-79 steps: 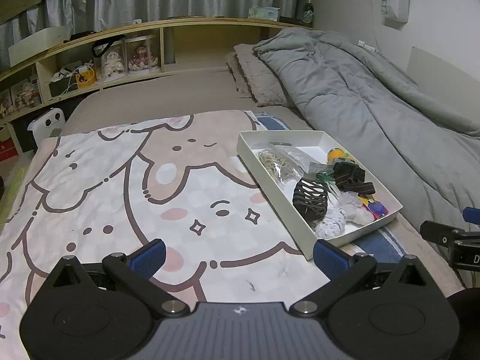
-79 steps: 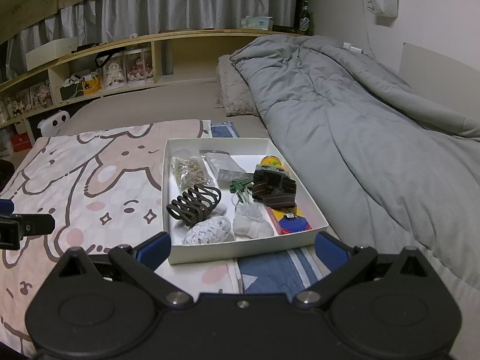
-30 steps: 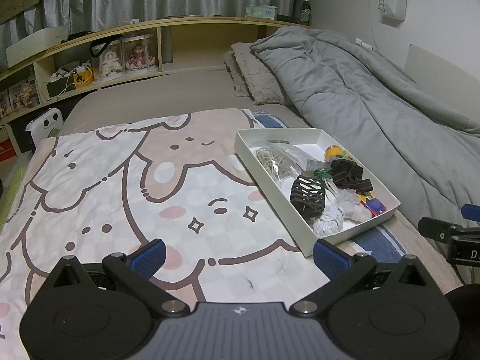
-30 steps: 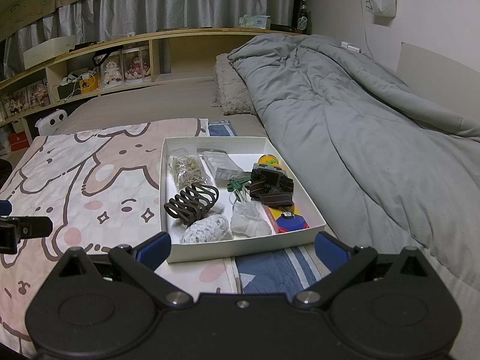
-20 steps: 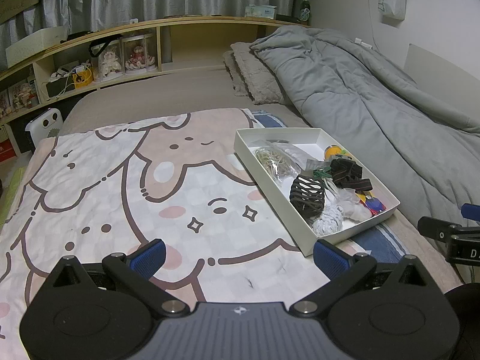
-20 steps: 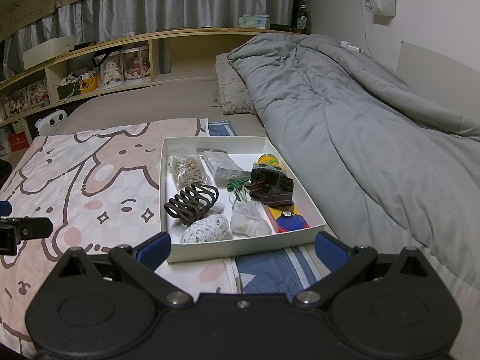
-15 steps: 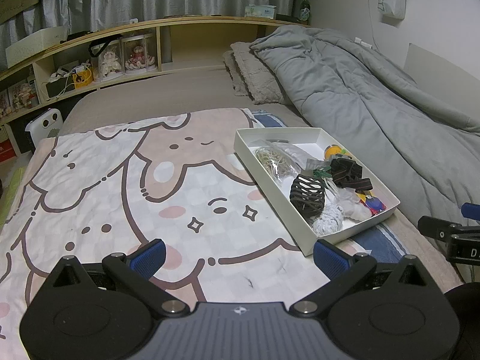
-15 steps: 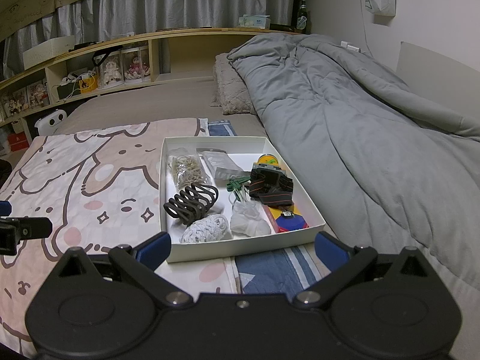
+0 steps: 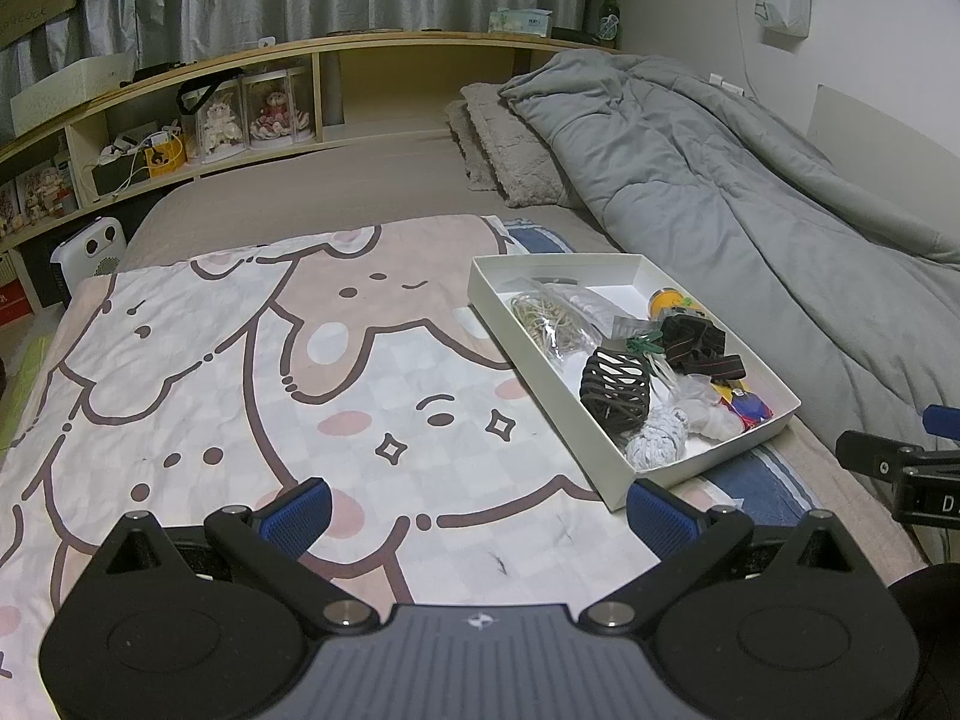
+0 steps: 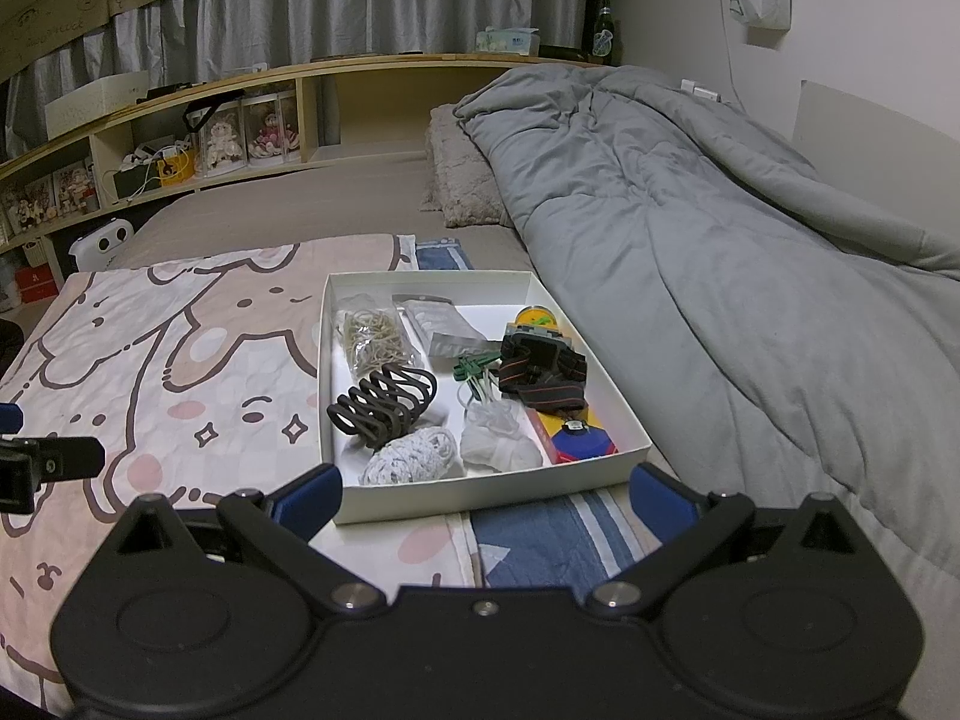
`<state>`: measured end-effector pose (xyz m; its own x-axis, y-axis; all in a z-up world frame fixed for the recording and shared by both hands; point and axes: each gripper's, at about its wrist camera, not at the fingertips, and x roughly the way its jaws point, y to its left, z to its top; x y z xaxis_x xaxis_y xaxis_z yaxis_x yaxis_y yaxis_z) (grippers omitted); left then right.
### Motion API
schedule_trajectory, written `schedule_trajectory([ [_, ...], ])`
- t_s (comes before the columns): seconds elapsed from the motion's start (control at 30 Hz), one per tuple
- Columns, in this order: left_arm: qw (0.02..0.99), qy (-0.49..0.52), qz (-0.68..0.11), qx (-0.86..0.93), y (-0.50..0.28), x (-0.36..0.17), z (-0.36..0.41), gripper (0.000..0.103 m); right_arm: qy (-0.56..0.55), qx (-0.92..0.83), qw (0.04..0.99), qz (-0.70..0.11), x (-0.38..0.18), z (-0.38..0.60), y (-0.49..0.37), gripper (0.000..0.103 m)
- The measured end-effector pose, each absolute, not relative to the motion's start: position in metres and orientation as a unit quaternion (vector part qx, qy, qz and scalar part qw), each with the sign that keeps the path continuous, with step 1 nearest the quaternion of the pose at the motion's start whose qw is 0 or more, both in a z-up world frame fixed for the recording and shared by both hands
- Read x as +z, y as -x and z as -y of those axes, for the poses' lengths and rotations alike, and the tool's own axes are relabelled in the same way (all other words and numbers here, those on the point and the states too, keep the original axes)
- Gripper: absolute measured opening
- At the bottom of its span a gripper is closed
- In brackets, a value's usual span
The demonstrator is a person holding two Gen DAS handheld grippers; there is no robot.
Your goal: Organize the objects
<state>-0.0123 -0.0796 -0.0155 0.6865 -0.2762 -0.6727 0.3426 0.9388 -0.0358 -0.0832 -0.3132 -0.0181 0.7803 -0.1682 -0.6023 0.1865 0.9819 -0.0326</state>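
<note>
Both tools spread wide, empty, white box (image 10: pixel 480 495) (contents clearest from right wrist)

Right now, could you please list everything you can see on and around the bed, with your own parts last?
Box: one, white, open, on the bed.
Hair claw: one, dark brown, in the box, near left.
Rubber bands bag: one, tan in clear plastic, box far left.
Knitted bundle: one, grey-white, box near edge.
Strap bundle: one, black with red lines, box right.
Blanket: one, pink cartoon print, left of the box.
Duvet: one, grey, right of the box.
Pillow: one, grey, bed head.
Shelf: one, wooden, behind the bed.
Left gripper: open, empty.
Right gripper: open, empty.
</note>
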Motion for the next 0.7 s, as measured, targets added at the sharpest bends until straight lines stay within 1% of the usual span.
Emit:
schedule_trajectory([
  [0.7,0.916,-0.048,-0.36,-0.172,0.0135,-0.0173,0.0764,0.103,-0.016,-0.094,0.943,-0.318,-0.0177,0.3136,0.0829,0.103],
])
